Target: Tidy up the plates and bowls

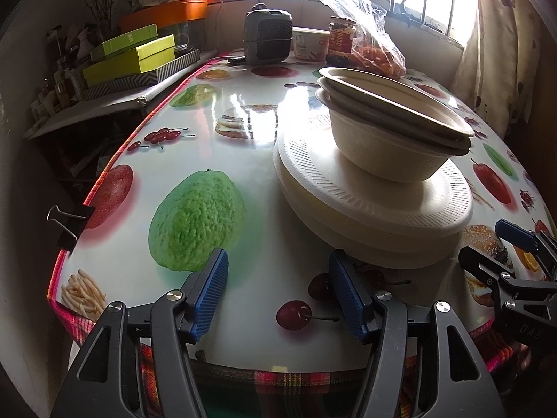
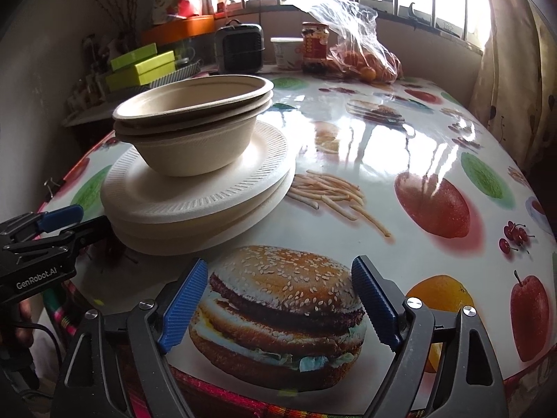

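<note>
Seemingly the stacking is done or barely begun: nested beige moulded-fibre bowls (image 1: 393,129) sit on off-white ribbed pulp plates (image 1: 369,202), at one o'clock from the left gripper (image 1: 278,296) and eleven from the right gripper (image 2: 278,306). Both jaws gape empty over the glossy tabletop (image 2: 383,146) (slippery, probably); next comes a rim pinch.

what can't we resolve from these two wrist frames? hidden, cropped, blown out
- Count of nested bowls: both views show only the rims, and inner bowls hide each other.
- Count of plates under them: stacked edges overlap, and the bowls cover the middle.
- Jar label: too small and backlit in both views.
- Bag of oranges: glare from the window washes out the plastic.
- Right gripper in the left wrist view: cut off by the frame edge.
</note>
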A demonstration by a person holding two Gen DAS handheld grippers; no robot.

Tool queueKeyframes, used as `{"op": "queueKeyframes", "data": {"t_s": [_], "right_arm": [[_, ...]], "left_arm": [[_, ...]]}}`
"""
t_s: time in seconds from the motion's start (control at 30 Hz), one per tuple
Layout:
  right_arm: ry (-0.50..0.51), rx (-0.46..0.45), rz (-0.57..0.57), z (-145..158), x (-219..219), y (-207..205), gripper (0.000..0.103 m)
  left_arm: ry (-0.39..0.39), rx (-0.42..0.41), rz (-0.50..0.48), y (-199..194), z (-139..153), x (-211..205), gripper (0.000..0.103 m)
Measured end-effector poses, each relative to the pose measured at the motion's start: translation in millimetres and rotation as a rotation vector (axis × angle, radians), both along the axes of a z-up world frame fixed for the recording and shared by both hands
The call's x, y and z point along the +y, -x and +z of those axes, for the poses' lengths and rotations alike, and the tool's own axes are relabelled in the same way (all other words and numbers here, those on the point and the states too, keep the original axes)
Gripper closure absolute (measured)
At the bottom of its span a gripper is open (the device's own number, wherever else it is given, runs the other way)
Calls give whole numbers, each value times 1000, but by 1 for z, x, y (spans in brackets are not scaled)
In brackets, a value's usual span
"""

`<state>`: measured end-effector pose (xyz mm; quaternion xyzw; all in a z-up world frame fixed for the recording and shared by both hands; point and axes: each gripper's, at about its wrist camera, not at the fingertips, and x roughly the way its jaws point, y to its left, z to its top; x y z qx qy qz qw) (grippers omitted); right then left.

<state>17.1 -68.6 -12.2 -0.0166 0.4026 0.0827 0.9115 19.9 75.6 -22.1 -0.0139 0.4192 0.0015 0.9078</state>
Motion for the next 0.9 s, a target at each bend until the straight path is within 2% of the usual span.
{"op": "queueKeyframes", "data": {"t_s": [0.13, 0.9], "right_arm": [[9, -4, -9, 0, 2, 2, 17], [18, -8, -11, -1, 3, 4, 17]], "left_arm": [[-5, -6, 13, 0, 0, 0, 39], [-7, -10, 21, 2, 0, 0, 38]]}}
